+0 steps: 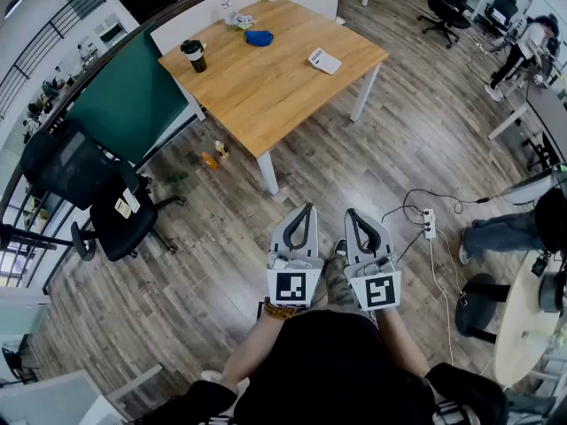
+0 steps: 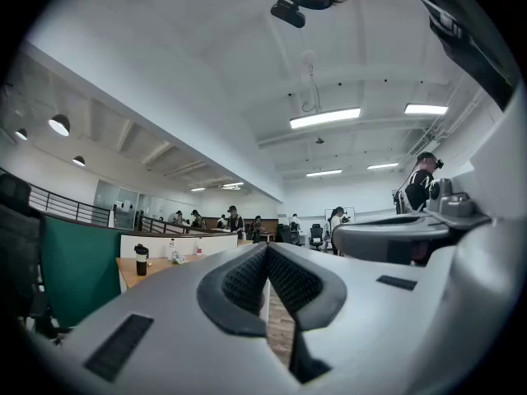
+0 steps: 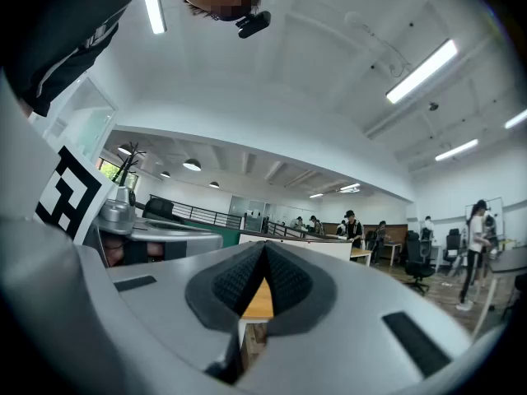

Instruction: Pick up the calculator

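Note:
The calculator (image 1: 324,60), a small white slab, lies on the wooden table (image 1: 266,91) near its right edge, far ahead of me. My left gripper (image 1: 309,209) and right gripper (image 1: 351,213) hang side by side over the floor, close to my body and well short of the table. Both are shut with nothing between the jaws. In the left gripper view the left gripper (image 2: 268,247) points level across the room toward the table (image 2: 136,271). From the right gripper view, the right gripper (image 3: 265,245) has its tips touching, with the table (image 3: 260,301) showing behind them.
A black cup (image 1: 194,56), a blue cloth (image 1: 259,37) and a bottle (image 1: 227,7) also sit on the table. A black office chair (image 1: 115,212) stands at the left by a green partition (image 1: 128,104). A power strip with cables (image 1: 429,223) lies on the floor at the right, near a seated person (image 1: 514,228).

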The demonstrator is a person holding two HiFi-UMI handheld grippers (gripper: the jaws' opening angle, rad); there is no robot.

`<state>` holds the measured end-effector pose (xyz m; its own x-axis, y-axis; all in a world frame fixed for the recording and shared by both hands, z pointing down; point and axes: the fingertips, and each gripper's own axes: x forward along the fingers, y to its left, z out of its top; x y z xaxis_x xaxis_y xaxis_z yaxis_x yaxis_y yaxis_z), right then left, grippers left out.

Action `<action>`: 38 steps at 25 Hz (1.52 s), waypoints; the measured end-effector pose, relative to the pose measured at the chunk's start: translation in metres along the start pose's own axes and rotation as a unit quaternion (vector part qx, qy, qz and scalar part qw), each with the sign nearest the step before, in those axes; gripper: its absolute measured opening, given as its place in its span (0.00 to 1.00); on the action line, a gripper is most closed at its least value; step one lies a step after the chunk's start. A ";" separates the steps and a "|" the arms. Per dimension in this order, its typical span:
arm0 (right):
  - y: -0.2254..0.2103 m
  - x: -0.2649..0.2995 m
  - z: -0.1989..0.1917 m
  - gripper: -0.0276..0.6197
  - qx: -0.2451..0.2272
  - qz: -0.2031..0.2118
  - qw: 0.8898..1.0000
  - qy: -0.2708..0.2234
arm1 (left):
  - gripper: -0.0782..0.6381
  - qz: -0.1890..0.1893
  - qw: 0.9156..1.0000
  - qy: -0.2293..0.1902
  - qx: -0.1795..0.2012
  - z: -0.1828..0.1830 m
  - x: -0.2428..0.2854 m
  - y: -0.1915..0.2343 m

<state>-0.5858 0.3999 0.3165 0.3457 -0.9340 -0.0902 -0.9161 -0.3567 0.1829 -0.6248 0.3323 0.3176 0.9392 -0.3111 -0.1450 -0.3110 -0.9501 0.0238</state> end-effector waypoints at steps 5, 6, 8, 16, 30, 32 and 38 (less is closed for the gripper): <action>0.000 -0.006 -0.010 0.05 0.034 0.018 0.999 0.020 | 0.14 -0.017 1.000 -0.020 -0.004 0.010 0.002 -0.013; -0.001 -0.008 -0.015 0.05 0.038 0.021 0.999 0.030 | 0.14 -0.016 1.000 -0.019 -0.007 0.010 0.004 -0.014; -0.006 -0.007 -0.018 0.05 0.034 0.021 0.998 0.038 | 0.14 -0.015 1.000 -0.017 -0.005 0.011 0.010 -0.015; -0.033 0.035 -0.018 0.05 0.021 0.022 1.000 0.007 | 0.14 -0.011 1.000 -0.005 0.015 -0.001 0.054 -0.008; -0.123 0.110 -0.039 0.05 0.040 0.046 0.998 -0.003 | 0.14 -0.005 0.999 0.023 0.032 -0.018 0.168 -0.016; -0.138 0.116 -0.043 0.05 0.039 0.048 0.998 0.000 | 0.14 -0.003 0.999 0.025 0.033 -0.021 0.184 -0.021; -0.179 0.132 -0.061 0.05 0.034 0.071 0.997 0.013 | 0.14 0.013 0.999 0.028 0.034 -0.030 0.228 -0.036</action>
<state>-0.3636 0.3395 0.3319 0.2163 -0.9754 -0.0431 -0.9673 -0.2201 0.1258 -0.3948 0.2947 0.3133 0.9365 -0.3391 -0.0888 -0.3436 -0.9382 -0.0414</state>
